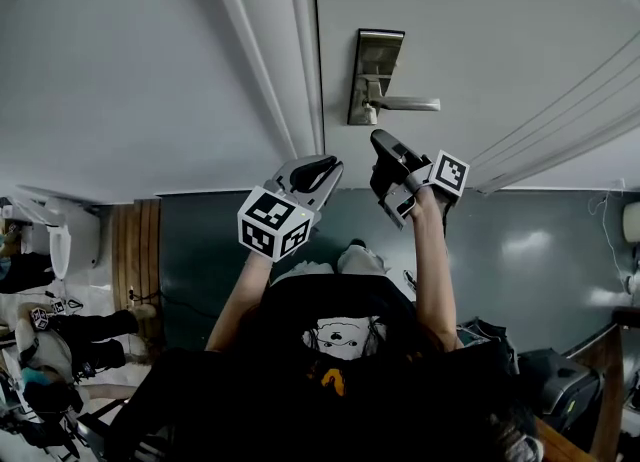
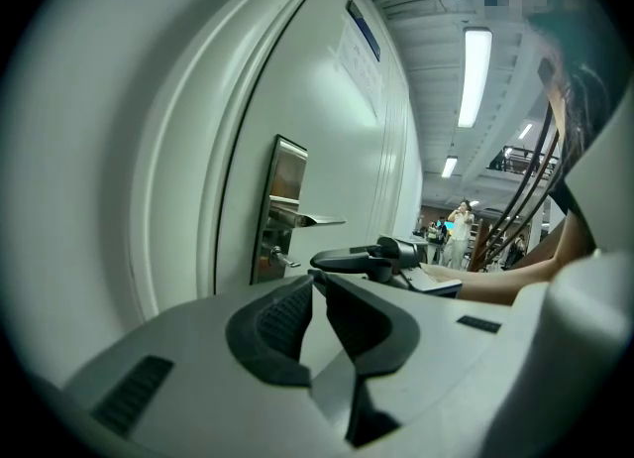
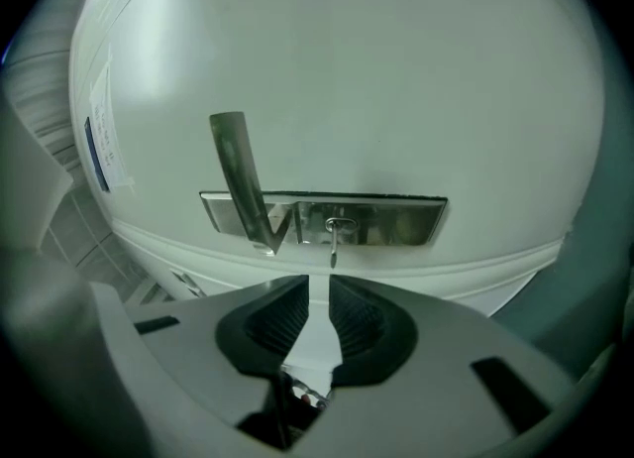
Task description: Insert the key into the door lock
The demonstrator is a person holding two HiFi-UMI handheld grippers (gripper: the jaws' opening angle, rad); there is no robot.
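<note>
A steel lock plate [image 1: 373, 75] with a lever handle [image 1: 408, 104] sits on the white door [image 1: 480, 40]. In the right gripper view the plate [image 3: 396, 220] lies crosswise and a small metal key [image 3: 334, 243] sticks out of its keyhole, beside the lever [image 3: 241, 176]. My right gripper [image 3: 319, 287] hovers just short of the key, its jaws a narrow gap apart with nothing between them. It shows in the head view [image 1: 381, 137] just below the handle. My left gripper [image 1: 330, 163] hangs back to the left, shut and empty [image 2: 315, 283]. It looks along the door at the plate [image 2: 279, 210].
The moulded door frame [image 1: 270, 50] runs to the left of the lock. Raised panel mouldings [image 1: 560, 130] cross the door on the right. Below is dark flooring [image 1: 530, 250], with a dark bag [image 1: 560, 380] at lower right. A person [image 2: 461, 230] stands far down the hall.
</note>
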